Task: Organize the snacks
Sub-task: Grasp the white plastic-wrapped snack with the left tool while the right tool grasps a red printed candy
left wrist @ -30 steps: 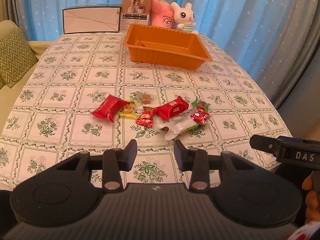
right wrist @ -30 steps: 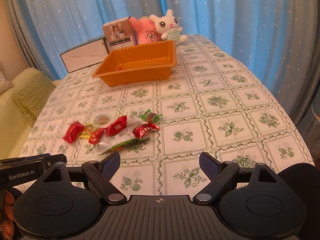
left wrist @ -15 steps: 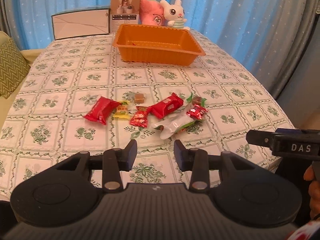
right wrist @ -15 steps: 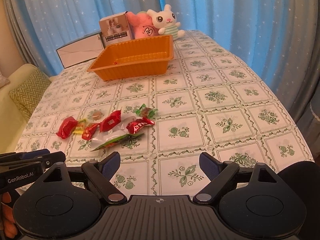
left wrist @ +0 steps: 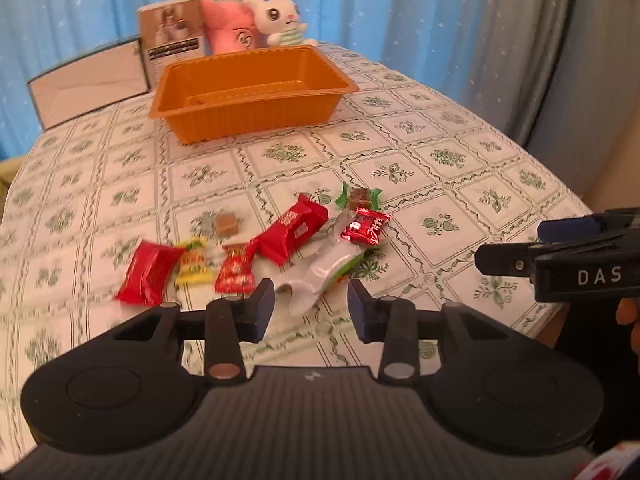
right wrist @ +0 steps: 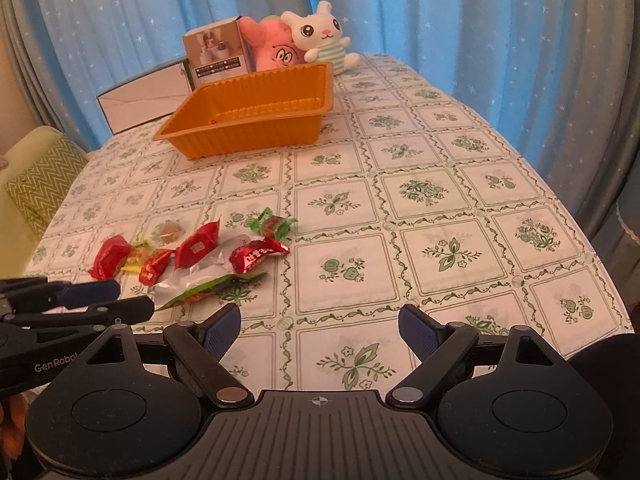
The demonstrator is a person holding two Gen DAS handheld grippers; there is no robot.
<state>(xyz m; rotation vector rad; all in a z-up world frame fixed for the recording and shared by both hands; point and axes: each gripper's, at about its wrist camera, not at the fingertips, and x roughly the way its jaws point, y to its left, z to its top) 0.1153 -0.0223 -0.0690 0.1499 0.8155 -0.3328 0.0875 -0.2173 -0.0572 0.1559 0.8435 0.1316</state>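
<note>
Several wrapped snacks lie in a loose row on the tablecloth: a red packet [left wrist: 147,266], a yellow sweet [left wrist: 193,262], a small red sweet [left wrist: 237,270], a bigger red bar [left wrist: 294,229], a shiny red sweet [left wrist: 366,226], a green-wrapped sweet [left wrist: 359,197], a brown cube [left wrist: 227,224] and a silver-green pouch [left wrist: 326,270]. An orange tray [left wrist: 248,118] stands farther back. My left gripper [left wrist: 311,309] hovers just before the pouch, open and holding nothing. My right gripper [right wrist: 320,330] is open wide over bare cloth, to the right of the snacks [right wrist: 256,255].
Behind the tray [right wrist: 248,138] stand a product box [right wrist: 216,54], a white flat box [right wrist: 144,98], a pink plush [right wrist: 276,50] and a white bunny plush [right wrist: 320,34]. Blue curtains hang all around. A sofa cushion [right wrist: 36,184] is off the table's left edge.
My left gripper has rolled and come closer and lower toward the snacks, which now look larger. The right gripper sank a little. Both jaw gaps stay the same.
</note>
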